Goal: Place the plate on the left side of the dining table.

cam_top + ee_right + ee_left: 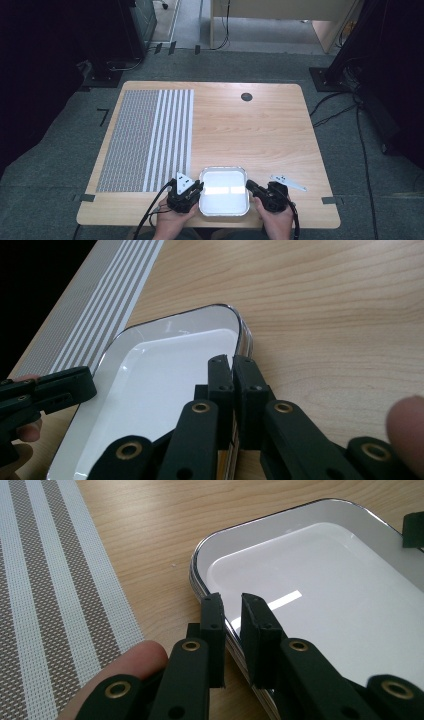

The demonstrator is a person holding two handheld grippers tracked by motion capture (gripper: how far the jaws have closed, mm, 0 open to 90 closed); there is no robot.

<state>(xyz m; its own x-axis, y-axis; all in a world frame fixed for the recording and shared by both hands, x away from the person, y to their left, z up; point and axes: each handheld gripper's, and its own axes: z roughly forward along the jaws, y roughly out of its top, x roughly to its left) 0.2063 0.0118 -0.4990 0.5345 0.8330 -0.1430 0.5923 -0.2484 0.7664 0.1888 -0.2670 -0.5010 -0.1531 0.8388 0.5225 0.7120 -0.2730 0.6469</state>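
The white tray (223, 191) sits at the table's (250, 130) near edge, just right of the striped placemat (147, 140), and holds nothing. Both grippers are clamped on the tray's rim: left gripper (232, 611) on its left side, right gripper (232, 362) on its right. With only 2 thin rim grips (smooth enamel, by the look), an uneven lift could tilt the tray or let it slip.

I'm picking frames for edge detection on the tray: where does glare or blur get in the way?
High view: soft overall, ceiling light washes out the tray floor. Left gripper view: one bright streak on the tray, rim crisp. Right gripper view: mild sheen, near jaws blurred.
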